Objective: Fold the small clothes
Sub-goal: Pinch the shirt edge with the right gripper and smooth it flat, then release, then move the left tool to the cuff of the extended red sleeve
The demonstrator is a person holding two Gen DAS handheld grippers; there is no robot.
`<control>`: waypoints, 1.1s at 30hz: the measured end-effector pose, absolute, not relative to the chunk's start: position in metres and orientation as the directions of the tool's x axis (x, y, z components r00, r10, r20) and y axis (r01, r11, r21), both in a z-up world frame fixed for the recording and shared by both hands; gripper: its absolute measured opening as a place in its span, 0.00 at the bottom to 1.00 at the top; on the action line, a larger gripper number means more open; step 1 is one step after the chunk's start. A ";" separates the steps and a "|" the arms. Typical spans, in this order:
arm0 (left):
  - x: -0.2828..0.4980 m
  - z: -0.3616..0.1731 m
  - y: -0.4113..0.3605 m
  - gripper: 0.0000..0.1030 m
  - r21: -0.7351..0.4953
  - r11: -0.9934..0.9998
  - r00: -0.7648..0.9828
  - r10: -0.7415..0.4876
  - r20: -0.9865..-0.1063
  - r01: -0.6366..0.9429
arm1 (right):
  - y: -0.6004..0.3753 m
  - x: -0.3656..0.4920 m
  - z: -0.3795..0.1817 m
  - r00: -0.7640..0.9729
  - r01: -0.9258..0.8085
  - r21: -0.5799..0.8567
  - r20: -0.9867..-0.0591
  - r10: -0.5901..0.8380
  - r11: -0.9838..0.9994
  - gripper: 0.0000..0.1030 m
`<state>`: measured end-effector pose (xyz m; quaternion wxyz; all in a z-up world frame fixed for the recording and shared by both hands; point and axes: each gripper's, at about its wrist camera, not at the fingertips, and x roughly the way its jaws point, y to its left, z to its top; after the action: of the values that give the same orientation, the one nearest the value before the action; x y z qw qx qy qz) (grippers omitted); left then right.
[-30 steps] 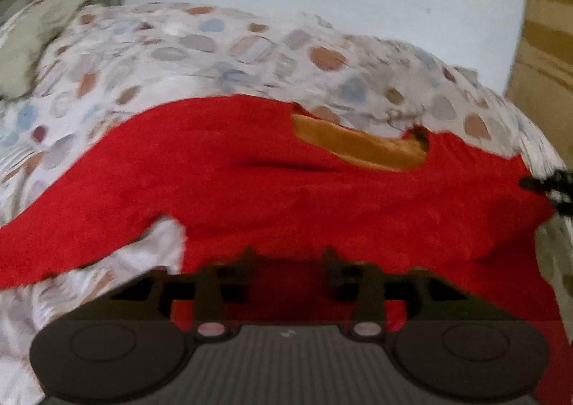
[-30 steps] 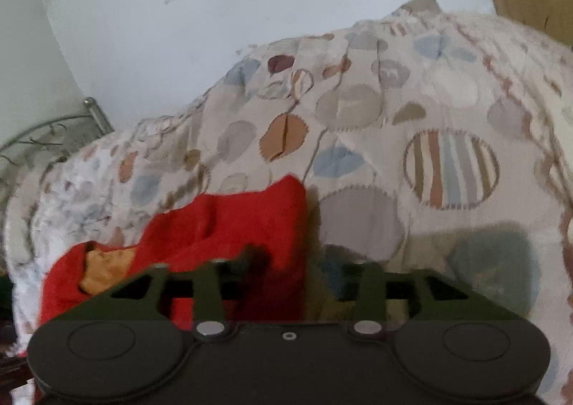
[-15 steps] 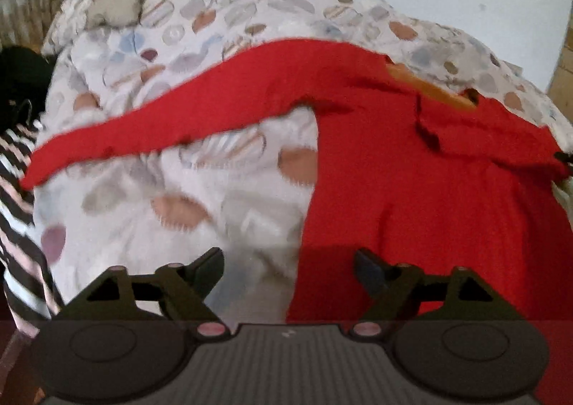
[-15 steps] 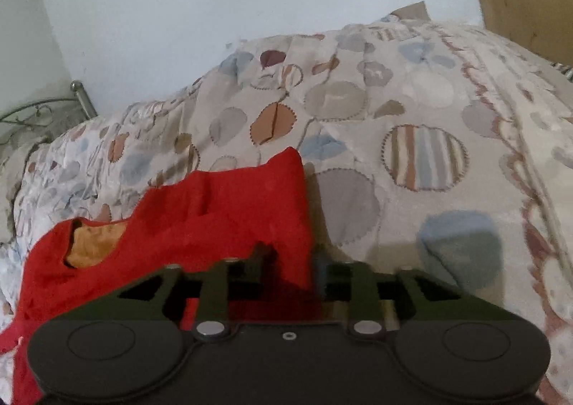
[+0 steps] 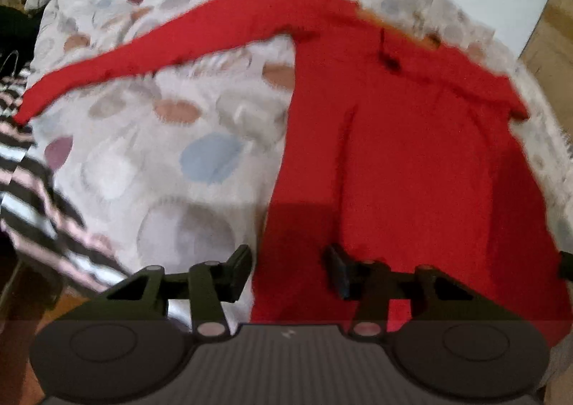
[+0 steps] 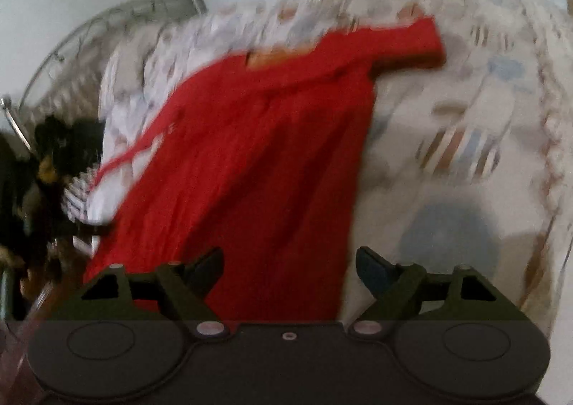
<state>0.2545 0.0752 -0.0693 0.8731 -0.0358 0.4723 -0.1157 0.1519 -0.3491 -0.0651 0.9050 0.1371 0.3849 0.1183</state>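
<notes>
On the bed's patterned bedspread [image 5: 150,168] the red top [image 5: 412,161] lies spread flat, one sleeve [image 5: 172,46] stretched left, ready for folding. Left tool [image 5: 288,267] and right tool [image 6: 288,267] hover over its hem, both released, gripping nothing.

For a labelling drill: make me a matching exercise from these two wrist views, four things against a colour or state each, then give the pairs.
Things:
1. red top
2. striped garment
3. left gripper
4. bedspread

Colour or state:
A. jaws open, nothing held
B. pale with coloured circles
C. spread flat, one long sleeve stretched out
D. black and white bands, at the bed's edge

Pairs: 1-C, 2-D, 3-A, 4-B
</notes>
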 end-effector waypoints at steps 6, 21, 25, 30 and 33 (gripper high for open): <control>0.250 -0.064 0.077 0.12 -0.242 0.964 0.478 -0.267 -0.837 0.114 | -0.327 0.148 -0.069 0.665 0.027 0.280 -0.722 0.192 0.960 0.12; 0.161 -0.026 0.078 0.07 -0.265 0.946 0.471 -0.324 -0.821 0.188 | -0.371 0.083 0.016 0.719 -0.085 0.333 -0.632 0.289 0.939 0.06; 0.156 -0.052 0.077 0.07 -0.287 0.948 0.458 -0.317 -0.831 0.136 | -0.367 0.077 -0.025 0.663 -0.030 0.312 -0.705 0.253 0.950 0.06; 0.156 -0.053 0.076 0.32 -0.242 0.954 0.490 -0.299 -0.819 0.178 | -0.363 0.075 -0.038 0.660 -0.024 0.289 -0.714 0.232 0.957 0.17; 0.164 -0.056 0.089 0.83 -0.256 0.962 0.495 -0.271 -0.825 0.099 | -0.367 0.078 -0.038 0.661 -0.009 0.303 -0.713 0.233 0.953 0.39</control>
<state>0.1640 0.0889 -0.0562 0.8603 -0.0877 0.4907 -0.1073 0.0780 -0.3668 -0.0382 0.9008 0.1377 0.4063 0.0673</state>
